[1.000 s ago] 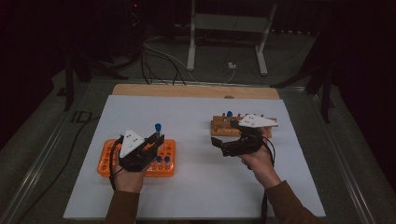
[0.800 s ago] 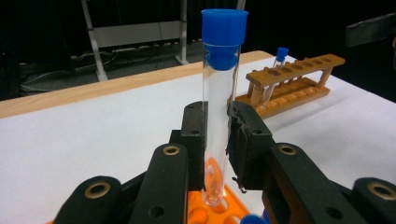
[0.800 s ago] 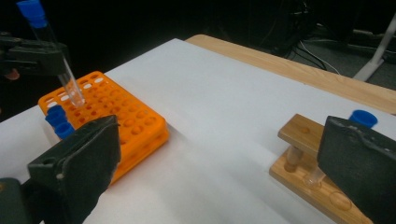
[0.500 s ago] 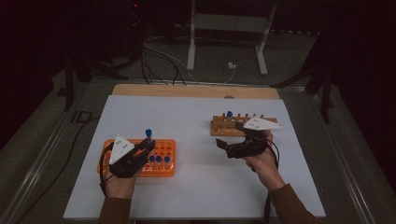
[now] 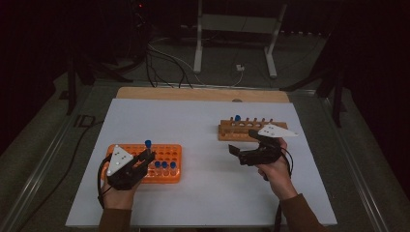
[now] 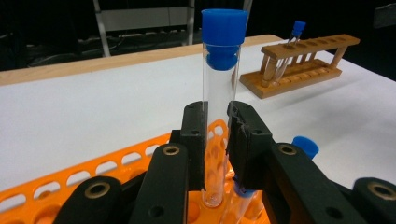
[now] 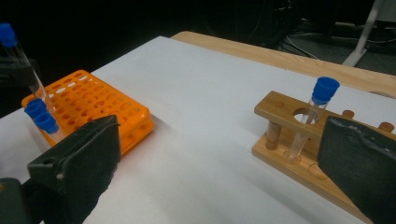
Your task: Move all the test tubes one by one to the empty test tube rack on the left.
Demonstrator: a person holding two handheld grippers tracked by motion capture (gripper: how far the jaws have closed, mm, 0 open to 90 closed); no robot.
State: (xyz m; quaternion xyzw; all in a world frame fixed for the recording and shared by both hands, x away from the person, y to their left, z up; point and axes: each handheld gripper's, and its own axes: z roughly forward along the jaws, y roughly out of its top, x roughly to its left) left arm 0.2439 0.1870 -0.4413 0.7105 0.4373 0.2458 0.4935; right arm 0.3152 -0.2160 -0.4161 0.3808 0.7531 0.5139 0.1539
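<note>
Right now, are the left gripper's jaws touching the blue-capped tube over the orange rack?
Touching. The left gripper view shows the left gripper with both black jaws pressed against the glass of the blue-capped tube, no gap on either side.

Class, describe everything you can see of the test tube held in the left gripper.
The test tube is a clear, slim cylinder that looks like glass or plastic and appears empty, closed with a blue cap. It stands upright, clamped at mid-height between the black jaws of the left gripper. Its rounded bottom hangs over a hole of the orange rack; whether it has entered the hole cannot be told. Other blue-capped tubes stand in the rack beside it.
</note>
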